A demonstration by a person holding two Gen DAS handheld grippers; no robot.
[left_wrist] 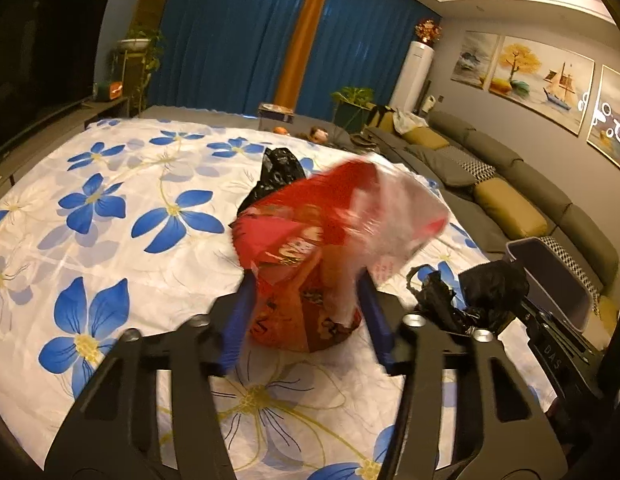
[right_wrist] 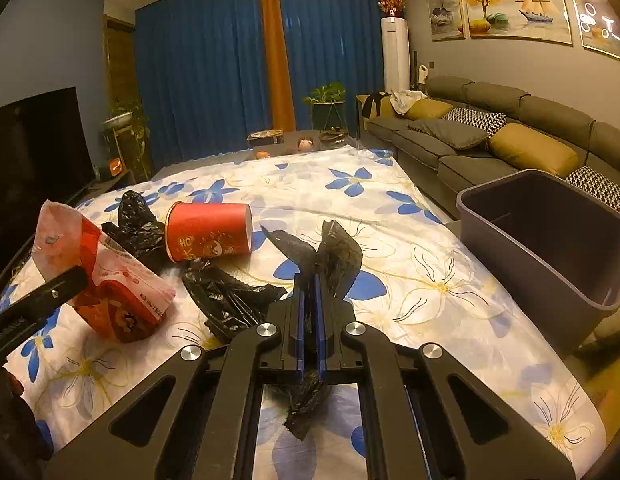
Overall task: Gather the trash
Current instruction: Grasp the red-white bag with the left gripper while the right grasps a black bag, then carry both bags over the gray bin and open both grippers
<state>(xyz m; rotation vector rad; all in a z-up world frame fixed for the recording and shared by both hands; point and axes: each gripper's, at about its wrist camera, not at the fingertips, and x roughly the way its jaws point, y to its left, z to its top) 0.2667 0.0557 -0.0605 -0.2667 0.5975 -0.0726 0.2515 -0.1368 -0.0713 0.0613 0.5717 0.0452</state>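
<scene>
A red and white snack bag (left_wrist: 310,248) stands on the flowered sheet (left_wrist: 110,208), blurred in the left wrist view. My left gripper (left_wrist: 306,292) has its blue pads pressed on both sides of the bag. In the right wrist view the same bag (right_wrist: 118,292) shows at the left. My right gripper (right_wrist: 308,292) is shut on a crumpled black plastic bag (right_wrist: 338,252), which sticks out above and below the fingers. A red paper cup (right_wrist: 208,232) lies on its side further back. More black bags (right_wrist: 226,296) lie between the cup and the grippers.
A grey bin (right_wrist: 550,240) stands open at the sheet's right edge, also seen as the bin (left_wrist: 550,276) in the left wrist view. A grey sofa (right_wrist: 490,140) with cushions runs along the right wall. A dark TV (right_wrist: 30,152) is on the left.
</scene>
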